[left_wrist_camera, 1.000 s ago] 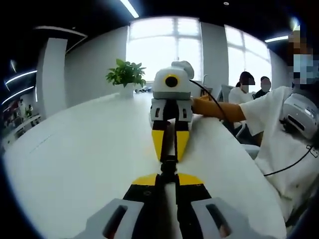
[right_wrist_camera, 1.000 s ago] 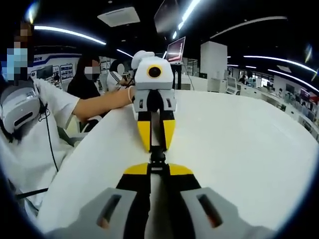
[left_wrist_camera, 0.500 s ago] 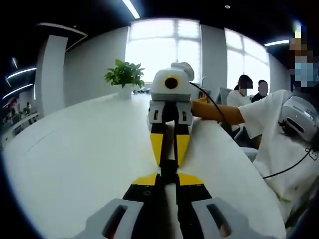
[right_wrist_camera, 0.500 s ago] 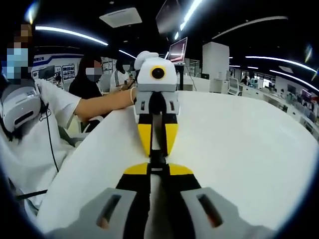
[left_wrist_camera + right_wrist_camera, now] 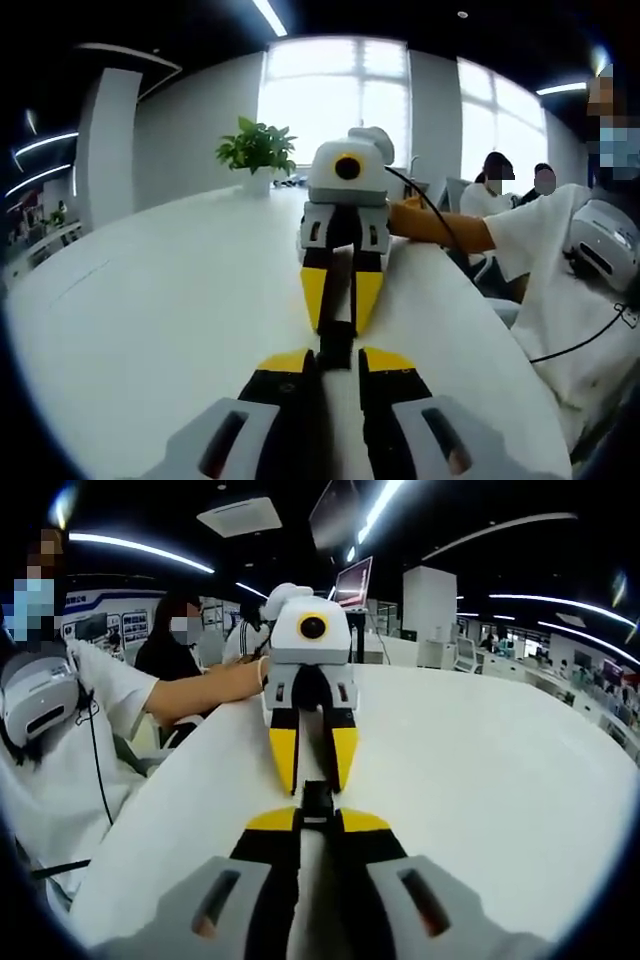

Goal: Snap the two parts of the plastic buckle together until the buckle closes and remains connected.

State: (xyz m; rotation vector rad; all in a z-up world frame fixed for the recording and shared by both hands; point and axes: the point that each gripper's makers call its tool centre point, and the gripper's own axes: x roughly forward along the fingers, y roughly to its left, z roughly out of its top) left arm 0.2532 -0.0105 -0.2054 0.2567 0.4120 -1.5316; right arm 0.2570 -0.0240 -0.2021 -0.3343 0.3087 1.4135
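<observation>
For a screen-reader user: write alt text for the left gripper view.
The left gripper and right gripper face each other tip to tip over a white table, with a black buckle between their yellow-tipped fingers. Behind stand a potted plant and bright windows; a person's arm reaches in from the right.

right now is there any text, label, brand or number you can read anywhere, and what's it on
None can be read.
Wall posters behind the seated people: print too small and blurred.
Hanging screen: lit, content illegible.
Left gripper, right gripper, black buckle and white table: no markings visible.
</observation>
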